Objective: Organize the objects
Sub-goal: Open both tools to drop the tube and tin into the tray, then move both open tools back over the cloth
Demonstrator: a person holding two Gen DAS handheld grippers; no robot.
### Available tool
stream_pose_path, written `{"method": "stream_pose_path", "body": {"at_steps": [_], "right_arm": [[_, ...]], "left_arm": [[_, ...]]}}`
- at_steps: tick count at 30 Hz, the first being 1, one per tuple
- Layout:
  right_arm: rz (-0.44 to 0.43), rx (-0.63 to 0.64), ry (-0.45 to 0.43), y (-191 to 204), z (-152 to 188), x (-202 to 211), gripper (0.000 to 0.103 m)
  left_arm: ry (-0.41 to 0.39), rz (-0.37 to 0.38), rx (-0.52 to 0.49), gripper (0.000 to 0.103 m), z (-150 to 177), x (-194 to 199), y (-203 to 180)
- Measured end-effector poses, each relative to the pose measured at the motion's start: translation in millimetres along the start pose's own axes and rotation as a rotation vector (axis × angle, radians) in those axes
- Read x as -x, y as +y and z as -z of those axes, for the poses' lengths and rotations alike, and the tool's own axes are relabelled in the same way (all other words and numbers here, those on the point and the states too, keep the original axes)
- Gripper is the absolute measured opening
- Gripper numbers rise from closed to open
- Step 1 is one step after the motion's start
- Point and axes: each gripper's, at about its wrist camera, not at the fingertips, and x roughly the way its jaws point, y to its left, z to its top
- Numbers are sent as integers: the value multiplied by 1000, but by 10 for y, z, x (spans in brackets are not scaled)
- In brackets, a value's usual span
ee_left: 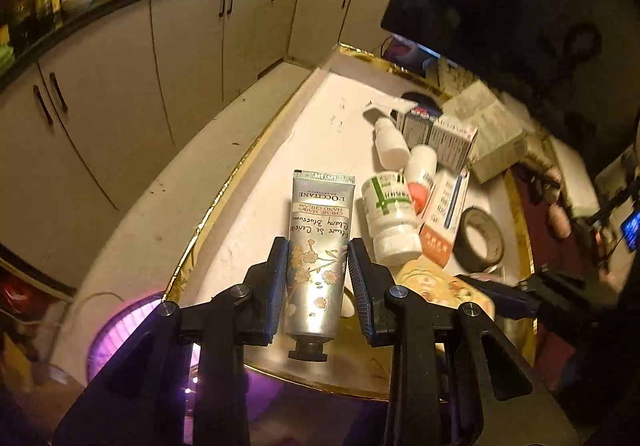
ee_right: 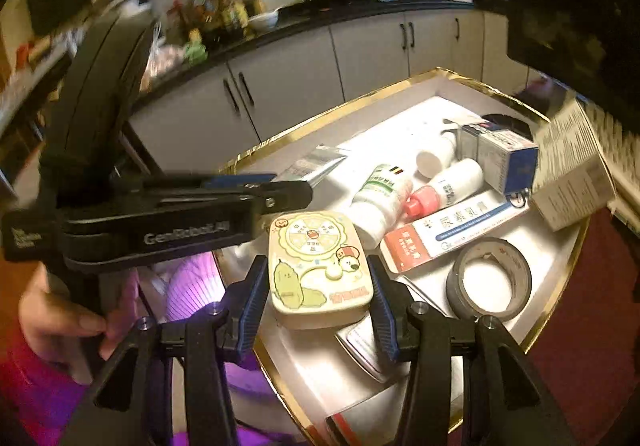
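Observation:
A silver hand cream tube (ee_left: 320, 238) lies between the pads of my left gripper (ee_left: 318, 250), which is shut on it, cap end toward the camera, above the near left part of a gold-rimmed white box (ee_left: 224, 189). My right gripper (ee_right: 318, 270) is shut on a cream cartoon tin (ee_right: 320, 266), held over the box's near edge (ee_right: 320, 117). The tin (ee_left: 436, 282) also shows to the right in the left wrist view. In the right wrist view the left gripper (ee_right: 288, 185) reaches in from the left with the tube (ee_right: 316, 165).
Inside the box lie a green-labelled white bottle (ee_right: 380, 197), a red-capped bottle (ee_right: 444, 185), a red-and-white carton (ee_right: 452, 230), a tape roll (ee_right: 490, 280) and blue cartons (ee_right: 500, 153). Kitchen cabinets (ee_left: 180, 57) stand behind. A hand (ee_right: 60, 322) holds the left gripper's handle.

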Motion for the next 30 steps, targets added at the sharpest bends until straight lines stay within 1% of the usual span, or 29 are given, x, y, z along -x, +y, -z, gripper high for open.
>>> {"method": "stream_pose_path", "body": {"at_steps": [1,3,6,9,12,14,15,16,17,18,19,21,24,26,30], "right_arm": [[11,11,12,18,8,-7,48],[74,62,37,73,46,31,48],[102,81,72,67,94,133,48],[101,72,86,47,58,170,48],[92,58,76,46,27,139,48],[62,39,79,34,15,124,49],[55,32,75,30,18,126,51],[51,30,67,29,18,130,57],[43,28,44,32,18,185,59],[37,25,26,33,19,232,60],[26,18,1,25,15,301,60],[9,-2,-42,-4,27,426,60],[6,-41,-102,-91,91,608,68],[30,-74,-142,-186,185,745,71],[97,-131,-191,-404,460,968,75]], "left_arm": [[4,0,-2,30,4,-4,-4],[16,-2,-8,30,20,1,-17],[30,-4,-20,30,33,-5,-32],[45,-14,-21,30,-1,-69,-21],[52,-21,-17,30,-16,-85,-16],[52,-5,3,30,-32,-64,9],[49,4,13,32,-40,-51,16],[47,12,18,37,-47,-38,16],[44,22,28,41,-53,-19,22],[40,38,39,47,-60,2,25],[37,46,45,57,-66,20,17],[27,59,52,65,-76,60,-20],[25,79,45,70,-87,96,-114],[28,98,40,71,-88,118,-188],[35,155,18,72,-90,178,-401]]}}
